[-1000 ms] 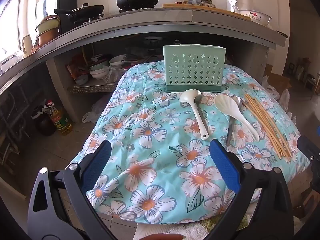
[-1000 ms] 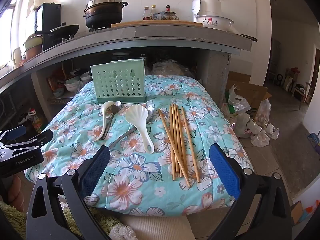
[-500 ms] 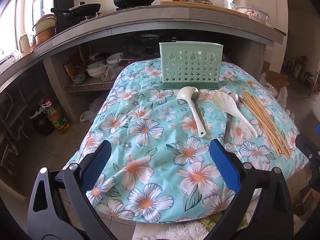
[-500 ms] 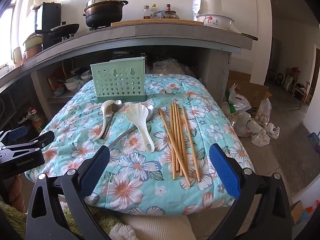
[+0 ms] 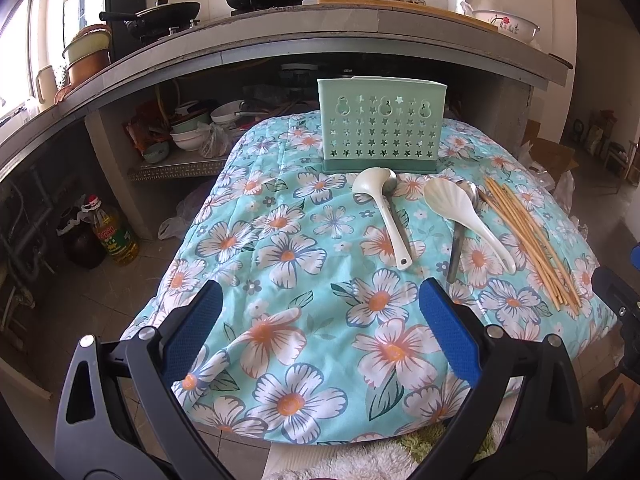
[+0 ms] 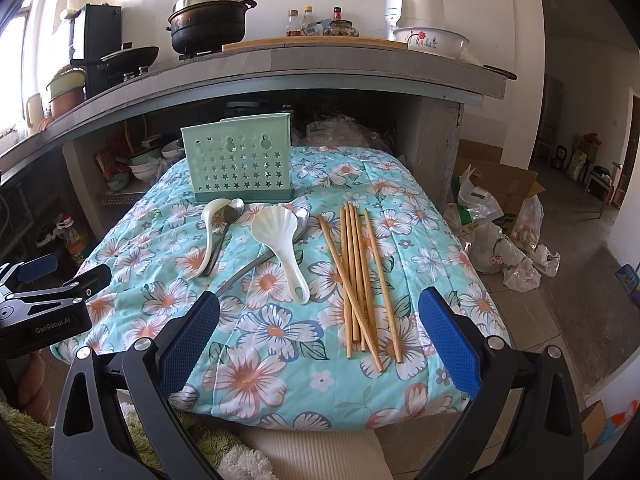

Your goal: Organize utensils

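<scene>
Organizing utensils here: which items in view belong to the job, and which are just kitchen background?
Job: green holder, white ladle, rice paddle, metal spoons, chopsticks.
Background: black pot, frying pan, oil bottle, floral basin, plastic bags.

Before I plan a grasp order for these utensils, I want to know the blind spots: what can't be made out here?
- Holder: its inside and any compartments, hidden by its own front wall in both views.
- Metal spoon: bowl mostly under the rice paddle in both views.
- Second metal spoon: partly behind the ladle.
- Chopsticks: overlapping, so no sure count.
- Left gripper: cut off by the right view's edge.
</scene>
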{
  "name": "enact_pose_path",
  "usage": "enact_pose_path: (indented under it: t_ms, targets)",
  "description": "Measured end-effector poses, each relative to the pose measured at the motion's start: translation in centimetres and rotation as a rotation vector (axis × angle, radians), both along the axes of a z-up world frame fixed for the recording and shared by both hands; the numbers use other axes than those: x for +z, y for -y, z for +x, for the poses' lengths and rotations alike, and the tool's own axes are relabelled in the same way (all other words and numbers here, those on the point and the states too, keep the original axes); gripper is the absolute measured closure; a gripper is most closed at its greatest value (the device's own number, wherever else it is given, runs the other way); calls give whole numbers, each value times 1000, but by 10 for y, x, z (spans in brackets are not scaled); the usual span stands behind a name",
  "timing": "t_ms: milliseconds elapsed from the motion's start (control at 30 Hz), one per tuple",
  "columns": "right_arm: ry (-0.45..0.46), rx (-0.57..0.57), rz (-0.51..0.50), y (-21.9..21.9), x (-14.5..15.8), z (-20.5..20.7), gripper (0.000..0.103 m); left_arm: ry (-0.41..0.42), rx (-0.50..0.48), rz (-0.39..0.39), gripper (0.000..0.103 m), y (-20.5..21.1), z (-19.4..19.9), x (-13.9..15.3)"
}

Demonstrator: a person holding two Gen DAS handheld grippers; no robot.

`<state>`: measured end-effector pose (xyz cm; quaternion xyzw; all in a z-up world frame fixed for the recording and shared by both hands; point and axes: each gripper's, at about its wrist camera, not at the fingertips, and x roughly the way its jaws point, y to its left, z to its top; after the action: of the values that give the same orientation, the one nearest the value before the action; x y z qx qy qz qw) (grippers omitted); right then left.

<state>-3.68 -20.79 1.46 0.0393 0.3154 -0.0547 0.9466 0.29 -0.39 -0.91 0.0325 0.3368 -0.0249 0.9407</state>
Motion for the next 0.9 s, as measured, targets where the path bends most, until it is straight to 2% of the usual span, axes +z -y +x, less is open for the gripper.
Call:
enact_pose_path:
  t_ms: [900]
  targets:
    - [-4, 2, 2, 1, 0, 1, 6, -26, 7, -7, 8, -6, 4, -4]
